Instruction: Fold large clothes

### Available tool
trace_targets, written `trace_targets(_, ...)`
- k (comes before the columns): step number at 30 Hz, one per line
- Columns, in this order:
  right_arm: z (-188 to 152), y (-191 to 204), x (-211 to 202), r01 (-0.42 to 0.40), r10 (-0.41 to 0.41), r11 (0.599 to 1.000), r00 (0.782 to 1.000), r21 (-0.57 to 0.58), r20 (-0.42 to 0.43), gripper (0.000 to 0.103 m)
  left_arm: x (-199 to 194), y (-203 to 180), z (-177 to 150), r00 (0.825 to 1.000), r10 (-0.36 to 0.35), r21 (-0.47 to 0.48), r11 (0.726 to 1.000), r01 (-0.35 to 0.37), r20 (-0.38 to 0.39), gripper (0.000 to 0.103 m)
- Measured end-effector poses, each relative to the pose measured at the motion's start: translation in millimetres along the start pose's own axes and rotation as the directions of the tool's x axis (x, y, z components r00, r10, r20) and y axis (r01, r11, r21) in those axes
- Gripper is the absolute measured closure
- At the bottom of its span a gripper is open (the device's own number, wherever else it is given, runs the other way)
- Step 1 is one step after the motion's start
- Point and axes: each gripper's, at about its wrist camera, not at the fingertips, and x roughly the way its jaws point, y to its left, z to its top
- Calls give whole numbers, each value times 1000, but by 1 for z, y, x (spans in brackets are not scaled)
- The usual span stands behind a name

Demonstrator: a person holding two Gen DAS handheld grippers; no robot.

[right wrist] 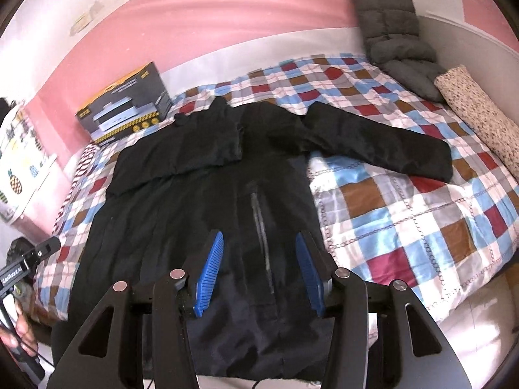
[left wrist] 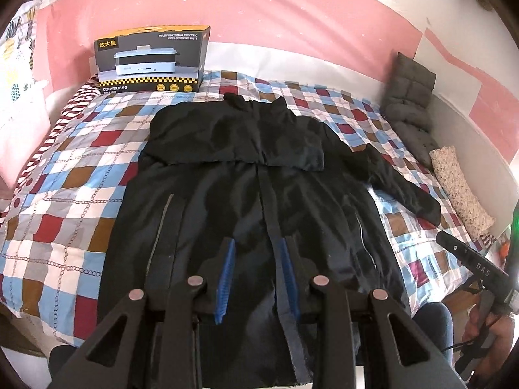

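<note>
Black jacket spread on a checkered bed, both grippers above its near hem.

A boxed cooker stands at the far left. The jacket lies flat mid-bed, left sleeve folded across the chest, right sleeve stretched out right. The left gripper and right gripper both have fingers apart, holding nothing. Grey cushion far right.

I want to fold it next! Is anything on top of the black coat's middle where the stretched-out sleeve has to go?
Nothing else lies there. The other sleeve is already folded across the black coat; the stretched-out sleeve rests alone on the checkered quilt.
</note>
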Motion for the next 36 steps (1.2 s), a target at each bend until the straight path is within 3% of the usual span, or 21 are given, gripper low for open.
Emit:
trace_targets(4, 5, -22, 6, 2, -2, 998, 1000, 66, -3, 55, 8, -3, 2, 1000, -11, 2, 1000, 11, -11, 72)
trace_targets(8, 10, -53, 19, -4, 7, 987, 1000, 161, -15, 44, 19, -5, 9, 1000, -4, 22, 1000, 5, -17, 72)
trace_targets(17, 27, -124, 59, 52, -41, 947, 998, 316, -42, 43, 55, 0, 33, 999, 33, 35, 999, -33, -17, 72)
trace_targets(28, 46, -220, 138, 112, -69, 841, 993, 530, -100, 42, 111, 14, 45, 996, 51, 23, 998, -50, -74, 72)
trace_targets(36, 59, -278, 176, 88, -68, 744, 996, 663, -56, 42, 140, 26, 42, 990, 74, 10, 997, -73, -119, 72)
